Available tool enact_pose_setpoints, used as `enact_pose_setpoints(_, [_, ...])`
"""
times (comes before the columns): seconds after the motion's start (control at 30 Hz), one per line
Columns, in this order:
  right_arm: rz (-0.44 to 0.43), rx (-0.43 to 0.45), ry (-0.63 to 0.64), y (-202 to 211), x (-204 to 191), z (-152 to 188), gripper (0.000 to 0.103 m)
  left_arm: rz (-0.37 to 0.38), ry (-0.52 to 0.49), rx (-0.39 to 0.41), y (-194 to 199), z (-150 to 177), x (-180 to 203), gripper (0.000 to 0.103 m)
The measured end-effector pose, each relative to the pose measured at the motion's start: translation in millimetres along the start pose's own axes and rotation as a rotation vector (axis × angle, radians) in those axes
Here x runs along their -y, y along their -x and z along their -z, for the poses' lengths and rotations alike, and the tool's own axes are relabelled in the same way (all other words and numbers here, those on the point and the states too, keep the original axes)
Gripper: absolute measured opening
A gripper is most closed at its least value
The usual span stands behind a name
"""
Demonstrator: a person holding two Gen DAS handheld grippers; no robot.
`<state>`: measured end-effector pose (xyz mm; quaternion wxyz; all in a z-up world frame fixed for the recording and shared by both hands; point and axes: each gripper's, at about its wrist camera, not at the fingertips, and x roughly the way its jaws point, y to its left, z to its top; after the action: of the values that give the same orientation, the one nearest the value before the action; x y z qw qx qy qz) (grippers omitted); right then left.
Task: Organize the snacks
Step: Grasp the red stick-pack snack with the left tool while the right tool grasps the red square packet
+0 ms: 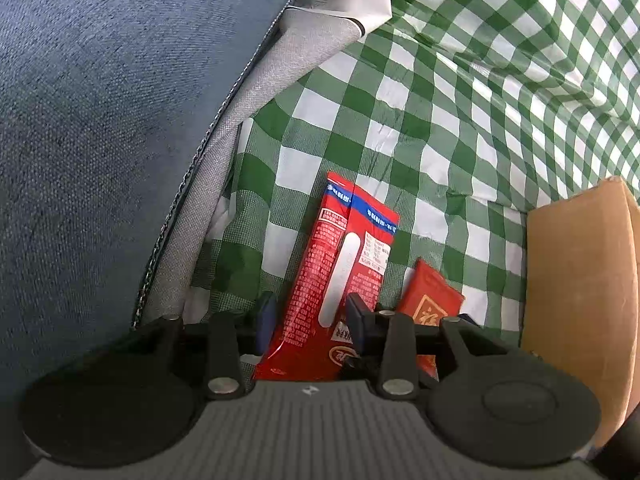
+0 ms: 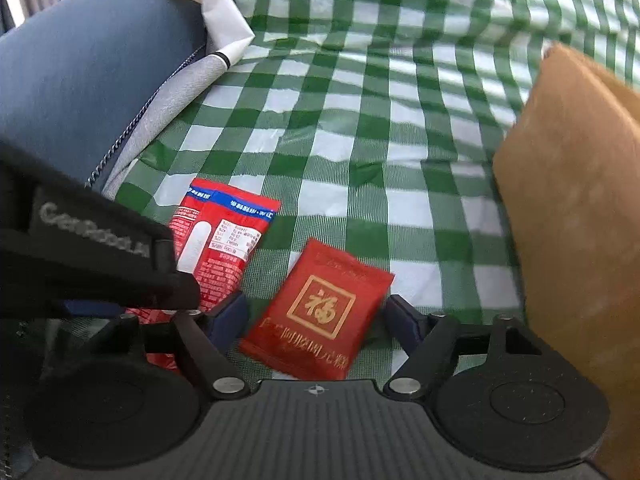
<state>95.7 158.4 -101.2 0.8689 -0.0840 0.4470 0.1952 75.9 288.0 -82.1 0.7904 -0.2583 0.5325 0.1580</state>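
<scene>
The left gripper (image 1: 310,312) sits with its fingers narrowed on either side of the long red snack packet (image 1: 340,264), apparently clamping it, low in the centre of its view. The right gripper (image 2: 316,316) is spread wide around the square red packet (image 2: 320,312), which lies flat on the green checked cloth (image 2: 360,120) at lower centre; the pads are not yet touching it.

To do this step well, I would lower the right gripper square over the packet's middle and close gently so the foil does not slide.

The cardboard box (image 2: 572,208) stands close at the right edge; blue cushion (image 2: 100,60) crowds the upper left. Open cloth lies ahead, toward the top.
</scene>
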Motion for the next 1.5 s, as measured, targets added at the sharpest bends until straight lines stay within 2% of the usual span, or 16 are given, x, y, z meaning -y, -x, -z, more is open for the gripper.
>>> enact_pose_setpoints(0.03, [-0.009,0.002,0.004,2,4,0,0.07,0.0,0.0,0.001,0,0,0,0.042])
enact_pose_setpoints(0.07, [-0.012,0.011,0.013,4,5,1,0.057,0.001,0.001,0.002,0,0,0,0.042])
enact_pose_setpoints(0.13, [0.01,0.029,0.049,10,5,3,0.047,0.006,0.007,0.003,1,0,-1,0.042])
enact_pose_setpoints(0.3, [-0.014,0.028,0.092,28,19,15,0.035,0.013,0.002,0.006,3,3,-1,0.046])
enact_pose_setpoints(0.37, [-0.036,0.03,0.119,41,24,23,0.007,0.015,-0.009,0.009,4,4,1,0.051])
enact_pose_setpoints(0.4, [-0.047,0.033,0.141,50,26,28,0.005,0.017,-0.02,0.013,4,4,3,0.054])
enact_pose_setpoints(0.63, [-0.117,0.03,0.173,91,45,65,0.008,0.0,-0.057,0.044,9,7,7,0.057])
enact_pose_setpoints(0.77, [-0.115,0.087,0.126,94,52,70,0.041,0.001,-0.064,0.053,11,8,7,0.057])
enact_pose_setpoints(0.8, [-0.112,0.098,0.127,93,50,70,0.043,0.001,-0.066,0.054,11,8,7,0.057])
enact_pose_setpoints(0.93, [-0.047,0.169,0.182,83,43,62,0.066,-0.003,-0.078,0.055,9,7,9,0.057])
enact_pose_setpoints(1.07, [-0.004,0.168,0.149,62,45,50,0.079,-0.017,-0.102,0.067,9,5,12,0.059])
enact_pose_setpoints(1.2, [0.018,0.08,0.126,35,49,47,0.077,-0.018,-0.124,0.094,9,2,18,0.066])
enact_pose_setpoints(1.27, [-0.005,0.079,0.093,32,54,47,0.074,-0.03,-0.155,0.091,5,3,25,0.07])
enact_pose_setpoints(1.3, [-0.02,0.071,0.076,32,56,46,0.072,-0.046,-0.173,0.086,2,4,29,0.073])
enact_pose_setpoints(1.37, [-0.059,0.071,0.057,34,60,44,0.05,-0.082,-0.208,0.083,-3,5,35,0.075])
enact_pose_setpoints(1.5, [-0.077,0.077,0.047,36,64,45,0.046,-0.119,-0.256,0.056,-14,9,43,0.077])
